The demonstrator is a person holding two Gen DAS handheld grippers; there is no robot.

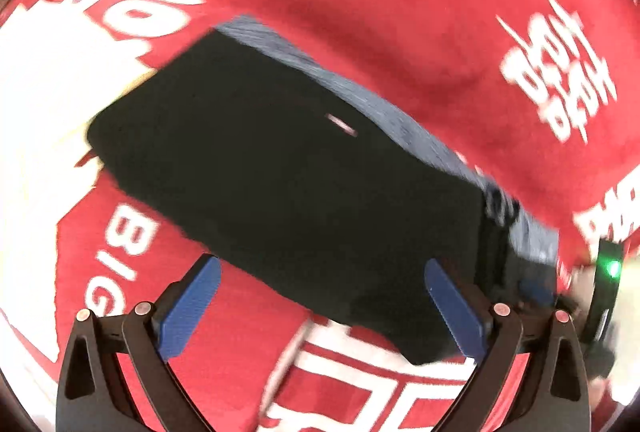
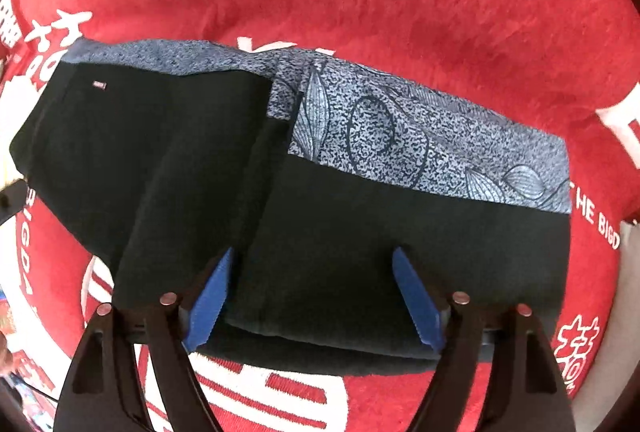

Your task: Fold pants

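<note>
1. The left gripper (image 1: pixel 322 274), with blue ribbed pads on black arms, has its jaws spread wide and empty, hovering over the near edge of the pants.
2. The right gripper (image 2: pixel 312 268) points down with its jaws parted; the black cloth lies between the blue pads, but they do not pinch it.
3. The folded black pants with a blue-grey leaf-print panel (image 2: pixel 280 171) lie as a flat, compact stack on the red plush blanket with white lettering (image 2: pixel 360 11).
4. Judging by the neat stack and both grippers letting go, a fold looks just finished; next could be one more fold or a smoothing pass, which calls for regripping an edge.
5. Nothing sits on the pants; the soft blanket underneath could bunch.
</note>
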